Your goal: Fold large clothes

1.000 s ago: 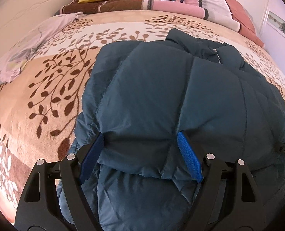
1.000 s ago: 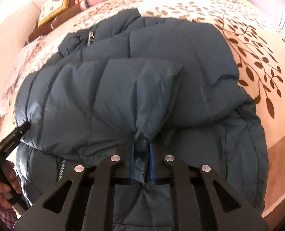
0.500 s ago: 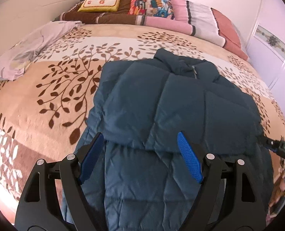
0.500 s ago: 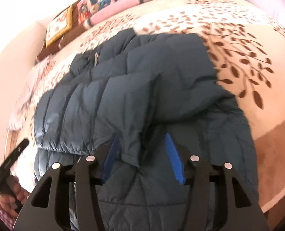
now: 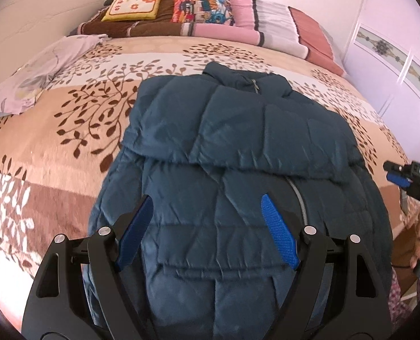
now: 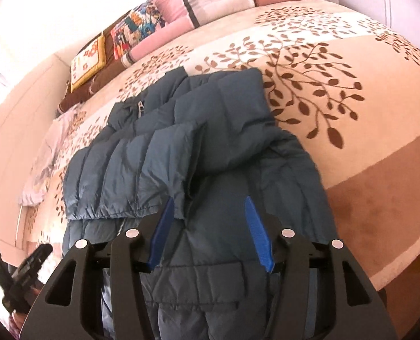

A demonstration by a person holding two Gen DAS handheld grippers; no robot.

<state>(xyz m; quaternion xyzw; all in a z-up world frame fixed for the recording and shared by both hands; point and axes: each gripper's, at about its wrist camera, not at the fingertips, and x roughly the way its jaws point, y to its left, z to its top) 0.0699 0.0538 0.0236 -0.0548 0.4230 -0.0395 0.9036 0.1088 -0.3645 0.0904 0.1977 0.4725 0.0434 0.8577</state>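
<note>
A dark teal puffer jacket point(image 5: 238, 141) lies on the bed, collar toward the pillows, both sleeves folded across its chest. It also shows in the right wrist view point(image 6: 181, 147). My left gripper point(image 5: 207, 229) is open and empty above the jacket's lower part. My right gripper point(image 6: 210, 226) is open and empty above the lower hem, just behind the folded sleeve's cuff point(image 6: 141, 198). The right gripper's tip shows at the right edge of the left wrist view point(image 5: 402, 175).
The bed has a beige bedspread with brown leaf print point(image 5: 68, 130). A lilac cloth point(image 5: 39, 76) lies at the left side. Pillows and a folded blanket point(image 5: 198, 14) line the headboard. A white wardrobe point(image 5: 402, 56) stands at the right.
My right gripper has opened and let go of the sleeve cuff, which now rests across the jacket. Both grippers have pulled back and up from the jacket.
</note>
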